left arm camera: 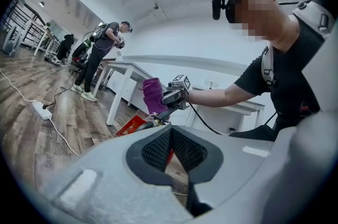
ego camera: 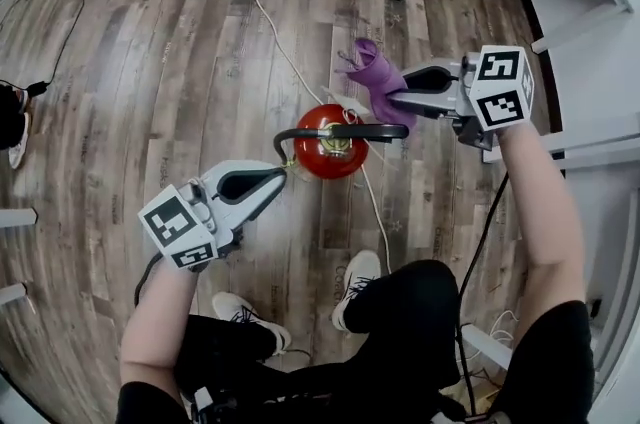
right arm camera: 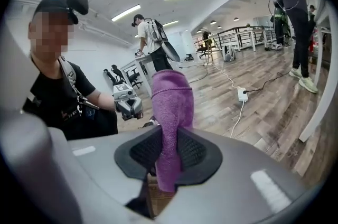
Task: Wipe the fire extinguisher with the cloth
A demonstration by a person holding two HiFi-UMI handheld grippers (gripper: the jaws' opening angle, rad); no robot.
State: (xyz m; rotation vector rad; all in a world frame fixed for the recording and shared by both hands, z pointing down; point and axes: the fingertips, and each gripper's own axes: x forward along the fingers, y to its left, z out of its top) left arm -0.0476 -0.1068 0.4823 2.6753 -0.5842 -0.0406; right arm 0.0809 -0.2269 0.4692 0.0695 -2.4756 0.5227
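The right gripper [ego camera: 400,99] clamps the purple terry cloth [ego camera: 372,72]; the left gripper [ego camera: 278,180], fingers closed, holds nothing. Unbraced, the red fire extinguisher [ego camera: 330,152] may topple.

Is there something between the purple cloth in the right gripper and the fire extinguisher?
Nothing visible separates the cloth from the fire extinguisher; only the extinguisher's own black handle lies across its top.
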